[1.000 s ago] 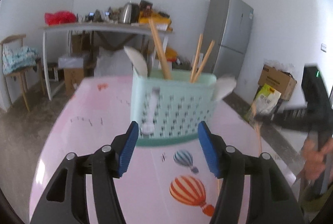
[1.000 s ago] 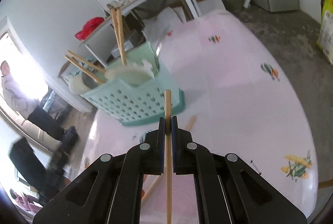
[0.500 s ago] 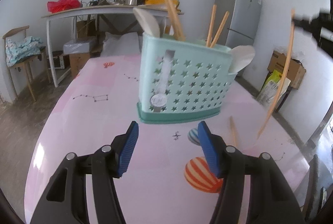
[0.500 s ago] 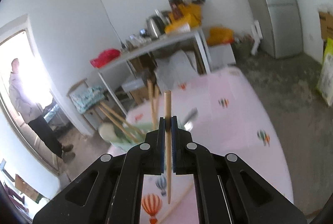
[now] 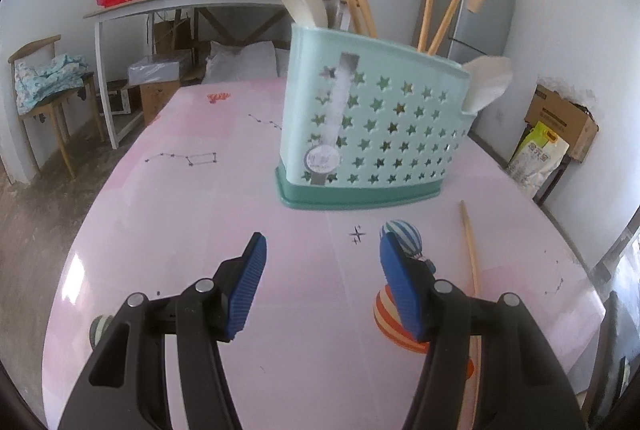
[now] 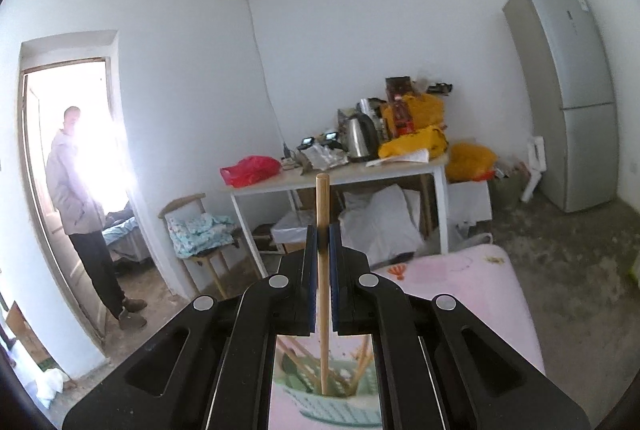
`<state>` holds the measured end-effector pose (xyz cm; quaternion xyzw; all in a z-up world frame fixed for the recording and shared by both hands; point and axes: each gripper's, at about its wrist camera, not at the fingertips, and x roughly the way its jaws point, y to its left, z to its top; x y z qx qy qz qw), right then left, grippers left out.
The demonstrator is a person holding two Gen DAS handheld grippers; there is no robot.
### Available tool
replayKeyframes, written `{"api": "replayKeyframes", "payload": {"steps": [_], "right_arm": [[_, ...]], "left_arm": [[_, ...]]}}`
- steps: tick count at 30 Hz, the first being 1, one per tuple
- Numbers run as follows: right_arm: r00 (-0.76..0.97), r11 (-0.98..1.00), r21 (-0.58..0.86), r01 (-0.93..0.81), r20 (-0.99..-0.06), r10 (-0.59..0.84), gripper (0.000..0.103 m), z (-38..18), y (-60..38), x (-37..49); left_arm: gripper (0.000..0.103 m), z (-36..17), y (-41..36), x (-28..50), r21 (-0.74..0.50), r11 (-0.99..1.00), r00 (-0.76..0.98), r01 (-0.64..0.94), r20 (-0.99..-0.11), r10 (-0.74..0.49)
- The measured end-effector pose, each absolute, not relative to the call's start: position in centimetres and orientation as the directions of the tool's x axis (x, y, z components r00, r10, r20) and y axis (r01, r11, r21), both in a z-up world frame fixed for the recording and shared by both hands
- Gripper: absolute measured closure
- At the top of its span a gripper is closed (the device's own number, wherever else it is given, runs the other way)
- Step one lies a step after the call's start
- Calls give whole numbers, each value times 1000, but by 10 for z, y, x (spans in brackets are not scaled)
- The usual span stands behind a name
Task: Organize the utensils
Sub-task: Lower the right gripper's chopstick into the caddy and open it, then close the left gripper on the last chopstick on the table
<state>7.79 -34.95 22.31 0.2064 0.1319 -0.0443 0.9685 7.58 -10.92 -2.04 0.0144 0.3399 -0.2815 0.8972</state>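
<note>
My right fingers point(image 6: 323, 230) clench one chopstick point(image 6: 322, 214), held upright above the mint holder point(image 6: 340, 406); my left fingers point(image 5: 322, 258) hang released, grasping nothing, over the pink surface point(image 5: 200, 230). Another chopstick point(image 5: 469, 242) lies on it, near the holder.

The left gripper point(image 5: 320, 270) points down a bit, and its two blue pads point(image 5: 245, 290) are wide apart with nothing between them. The right gripper point(image 6: 322, 242) is squeezed tight on a thin stick point(image 6: 322, 198).
</note>
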Motion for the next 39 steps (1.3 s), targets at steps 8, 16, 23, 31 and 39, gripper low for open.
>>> {"api": "replayKeyframes", "payload": {"steps": [8,16,23,31,39], "right_arm": [[921,912,376,163,-390,-4,99,171,-341,116],[849,911,361,201,-529,23,77,137,-340,121],[894,900,351,259,-439,-86,59,164,-358,70],[847,871,331,363,-507,-160,57,137,-367,3],[654,766,441,467,-755,36,57,24,-340,-9]], "left_arm": [[45,-27,-117,70,-156,829,591,538,-632,-502],[43,-28,-127,63,-144,812,575,566,-636,-514],[41,-25,-133,59,-133,800,568,586,-637,-522],[40,-24,-139,55,-119,792,556,599,-651,-518],[40,-23,-146,59,-84,814,548,575,-699,-459]]}}
